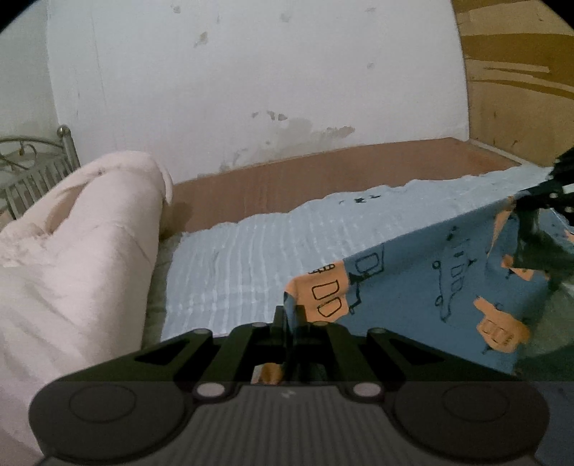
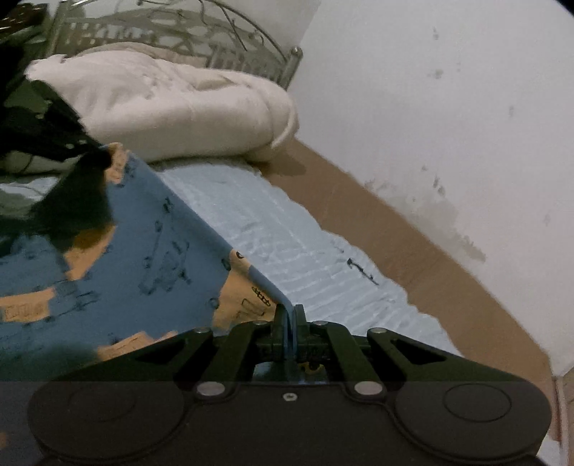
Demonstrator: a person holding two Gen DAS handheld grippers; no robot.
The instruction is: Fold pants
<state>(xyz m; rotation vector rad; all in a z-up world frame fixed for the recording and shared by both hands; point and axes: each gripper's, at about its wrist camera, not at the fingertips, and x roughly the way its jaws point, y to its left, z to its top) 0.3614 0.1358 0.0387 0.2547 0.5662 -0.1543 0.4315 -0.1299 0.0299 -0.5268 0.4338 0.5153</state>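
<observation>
1. The pants (image 1: 412, 283) are hanging stretched between the left gripper (image 1: 291, 315) and the right gripper (image 2: 290, 315), each pinching one corner of the cloth.
2. The mat (image 1: 244, 258) is lying on the bed below and ahead of both grippers.
3. The quilt (image 1: 71, 251) is sitting bundled left of the left gripper, beside the mat.
4. The wall (image 1: 251, 71) is standing beyond the mat.
5. The headboard (image 2: 172, 32) is rising behind the quilt.

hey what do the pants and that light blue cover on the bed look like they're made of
Pants: thin woven or knit cloth, likely cotton, matte; they hang in a taut sheet between the left gripper and right gripper. Light blue cover: crinkled, puckered fabric, seersucker-like, showing fine ripple rows.
</observation>
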